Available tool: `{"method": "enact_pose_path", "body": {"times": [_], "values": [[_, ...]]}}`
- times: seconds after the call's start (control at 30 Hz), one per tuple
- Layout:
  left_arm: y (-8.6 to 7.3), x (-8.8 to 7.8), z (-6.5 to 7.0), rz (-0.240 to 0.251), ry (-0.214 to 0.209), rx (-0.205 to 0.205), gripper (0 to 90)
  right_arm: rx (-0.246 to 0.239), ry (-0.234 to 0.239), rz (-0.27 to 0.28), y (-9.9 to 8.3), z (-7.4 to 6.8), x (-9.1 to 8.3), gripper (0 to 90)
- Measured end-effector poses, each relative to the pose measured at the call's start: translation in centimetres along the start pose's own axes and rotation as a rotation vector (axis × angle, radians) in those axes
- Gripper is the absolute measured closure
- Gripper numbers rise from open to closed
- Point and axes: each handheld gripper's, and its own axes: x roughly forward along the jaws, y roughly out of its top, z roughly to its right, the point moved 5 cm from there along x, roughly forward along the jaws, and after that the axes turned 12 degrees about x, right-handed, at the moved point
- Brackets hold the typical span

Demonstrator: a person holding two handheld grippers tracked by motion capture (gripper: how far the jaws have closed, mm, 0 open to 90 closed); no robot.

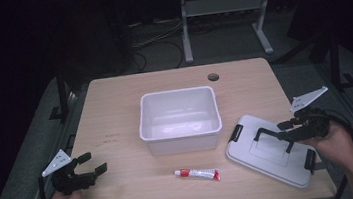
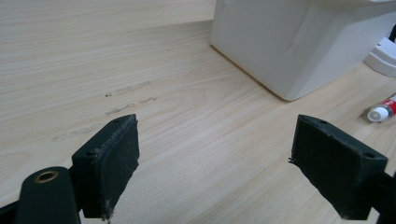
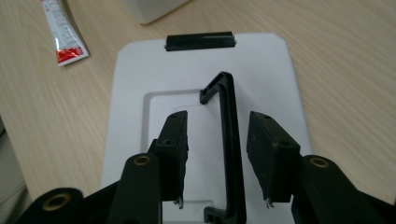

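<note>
Pale wood surface (image 1: 125, 196) carries the whole scene. At its near edge, the left claw (image 1: 94, 167) rests wide open and empty. To its right lies a red-and-white tube (image 1: 197, 174). The right claw (image 3: 217, 140) hovers partly open above a white lid (image 3: 135, 84), its pads astride the lid's raised black handle (image 3: 231, 140) without pressing it. Farther off, beyond the tube and between the two claws, stands an open white bin (image 1: 179, 121).

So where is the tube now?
In the high view the tube lies flat near the table's front edge, just in front of the white bin, left of the lid.
</note>
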Motion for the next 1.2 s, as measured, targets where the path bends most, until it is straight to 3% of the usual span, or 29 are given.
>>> {"method": "enact_pose_path", "body": {"times": [0.17,0.2,0.43,0.47,0.5,0.63,1.2], "values": [[0.1,-0.1,0.0,0.006,0.001,0.001,14.5,-0.032,0.009,0.013,0.3,-2.0,-0.5,54.1],[0.1,-0.1,0.0,0.005,0.0,0.001,14.5,-0.047,0.015,0.008,0.3,-3.0,-0.4,52.8],[0.1,0.0,0.1,0.004,-0.001,0.002,14.5,-0.081,0.035,-0.004,0.1,-5.8,0.9,51.5],[0.1,0.0,0.1,0.004,-0.001,0.006,14.5,-0.095,0.043,-0.011,0.1,-6.8,1.4,51.2],[0.1,0.0,0.1,0.004,-0.001,0.006,14.5,-0.095,0.043,-0.011,0.1,-6.8,1.4,51.2],[0.1,-0.1,0.1,0.006,-0.001,0.005,14.5,-0.125,0.078,-0.025,0.2,-9.1,3.1,49.2],[0.0,-0.1,0.1,0.004,-0.003,0.002,14.5,-0.249,0.166,-0.087,2.1,-13.9,8.8,45.6]]}}
